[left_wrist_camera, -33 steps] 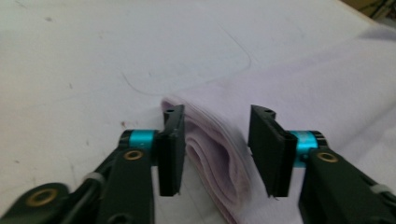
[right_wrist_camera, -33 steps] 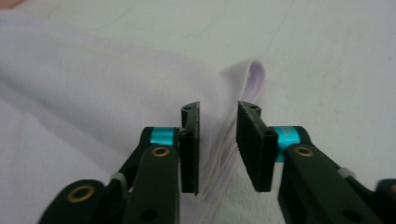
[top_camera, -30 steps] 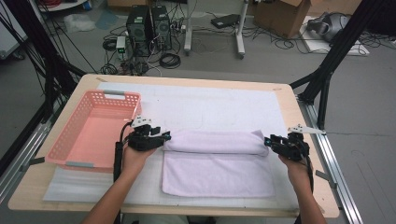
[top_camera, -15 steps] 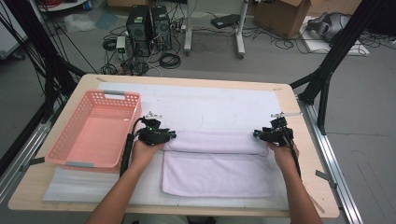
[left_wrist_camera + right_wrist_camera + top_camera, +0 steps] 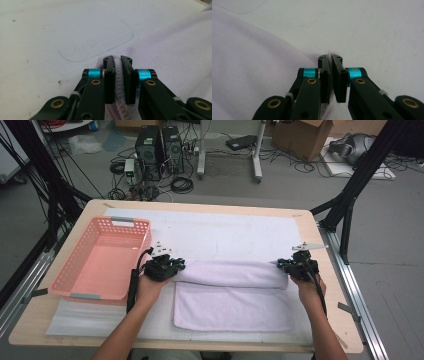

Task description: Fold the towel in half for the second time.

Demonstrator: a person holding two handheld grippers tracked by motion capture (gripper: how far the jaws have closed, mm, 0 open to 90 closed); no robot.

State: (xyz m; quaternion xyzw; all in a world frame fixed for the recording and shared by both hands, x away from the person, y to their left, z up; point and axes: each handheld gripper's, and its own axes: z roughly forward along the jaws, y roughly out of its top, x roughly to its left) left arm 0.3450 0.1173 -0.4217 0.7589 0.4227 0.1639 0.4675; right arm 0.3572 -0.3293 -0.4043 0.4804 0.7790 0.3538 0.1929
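A pale lilac towel lies on the white mat, its far part doubled over into a thick fold. My left gripper is shut on the fold's left end; in the left gripper view the towel edge is pinched between the jaws. My right gripper is shut on the fold's right end, and the right gripper view shows a thin strip of towel clamped between the jaws, with the towel spreading to the left.
A pink plastic basket stands at the table's left side, close to my left hand. The wooden table edge runs along the back. Black frame legs, cables and computer boxes stand on the floor beyond.
Both grippers have carried the towel's corners away from the person, rolling the fold farther over. The right gripper also moved left, toward the fold's end.
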